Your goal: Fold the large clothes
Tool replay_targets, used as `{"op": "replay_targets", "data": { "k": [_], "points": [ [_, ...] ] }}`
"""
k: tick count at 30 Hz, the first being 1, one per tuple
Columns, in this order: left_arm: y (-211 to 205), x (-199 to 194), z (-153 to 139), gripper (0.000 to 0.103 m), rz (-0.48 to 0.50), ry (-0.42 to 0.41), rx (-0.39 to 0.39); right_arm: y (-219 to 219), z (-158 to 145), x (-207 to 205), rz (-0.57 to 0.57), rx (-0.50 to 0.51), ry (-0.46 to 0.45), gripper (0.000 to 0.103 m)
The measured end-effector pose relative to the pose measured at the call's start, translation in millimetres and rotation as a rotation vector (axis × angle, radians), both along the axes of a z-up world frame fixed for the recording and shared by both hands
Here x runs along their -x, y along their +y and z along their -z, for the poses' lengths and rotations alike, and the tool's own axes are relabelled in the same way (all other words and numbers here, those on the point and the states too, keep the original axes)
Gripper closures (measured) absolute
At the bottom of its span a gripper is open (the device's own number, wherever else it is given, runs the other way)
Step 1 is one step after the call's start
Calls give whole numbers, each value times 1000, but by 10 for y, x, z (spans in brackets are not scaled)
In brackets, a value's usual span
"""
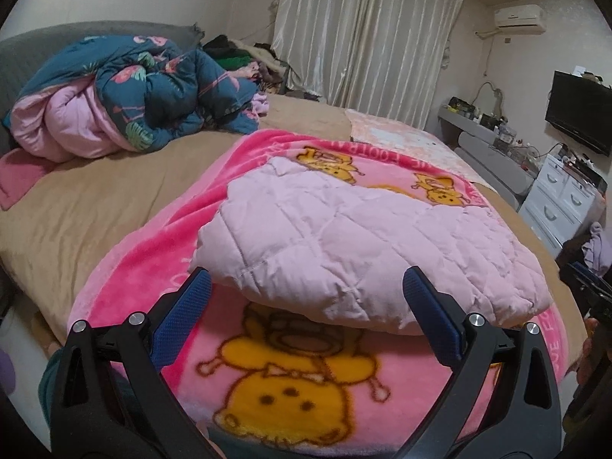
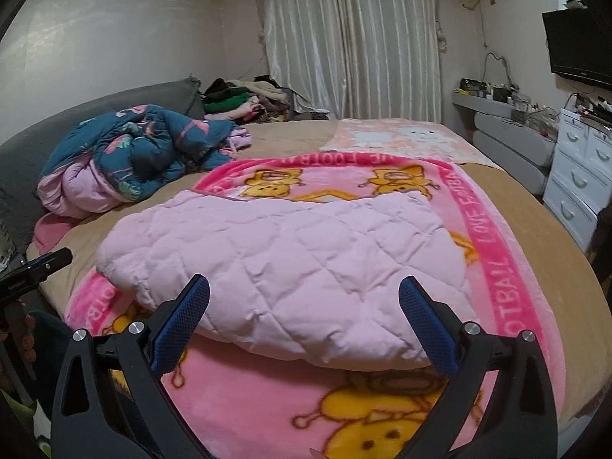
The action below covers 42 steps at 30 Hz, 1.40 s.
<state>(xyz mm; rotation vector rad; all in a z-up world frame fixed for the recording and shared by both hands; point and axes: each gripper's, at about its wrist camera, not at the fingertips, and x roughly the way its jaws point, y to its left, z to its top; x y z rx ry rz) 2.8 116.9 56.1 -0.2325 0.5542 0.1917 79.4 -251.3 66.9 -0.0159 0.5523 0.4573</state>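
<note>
The left gripper has its jaws spread wide, holding nothing; its blue pads sit apart on either side of the near edge of the folded jacket, just above the blanket. The right gripper is spread the same way, empty, with its pads flanking the jacket's near edge.

The pale pink quilted jacket lies folded into a thick flat bundle on the middle of the pink cartoon blanket, which is laid over the near side of the bed. At the head end of the bed, a rumpled blue flowered quilt with pink lining sits heaped against the grey headboard. A pile of clothes lies at the far corner, in front of the white curtain. A white dresser stands beside the bed's right edge.
</note>
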Motion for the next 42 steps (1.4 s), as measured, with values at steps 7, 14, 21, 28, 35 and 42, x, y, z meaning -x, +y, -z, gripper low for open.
{"op": "replay_targets", "data": {
  "k": [7,14,21,28,35,42],
  "points": [
    [-211,15,-7,9,64,-16,1,181,61,132,-49,21,-10,4],
    [-450,-63,123,9,121,19,-12,316,152,266,-92,43,-6,4],
    [-586,-91,223,9,144,37,-29,365,263,341,-114,59,-12,4],
    [-603,-103,244,9,138,46,-33,353,307,304,-103,20,6,4],
    [-630,-111,242,9,135,45,-42,358,314,288,-104,13,10,4],
    [-632,-103,235,9,140,47,-35,345,318,287,-99,13,16,4]
  ]
}}
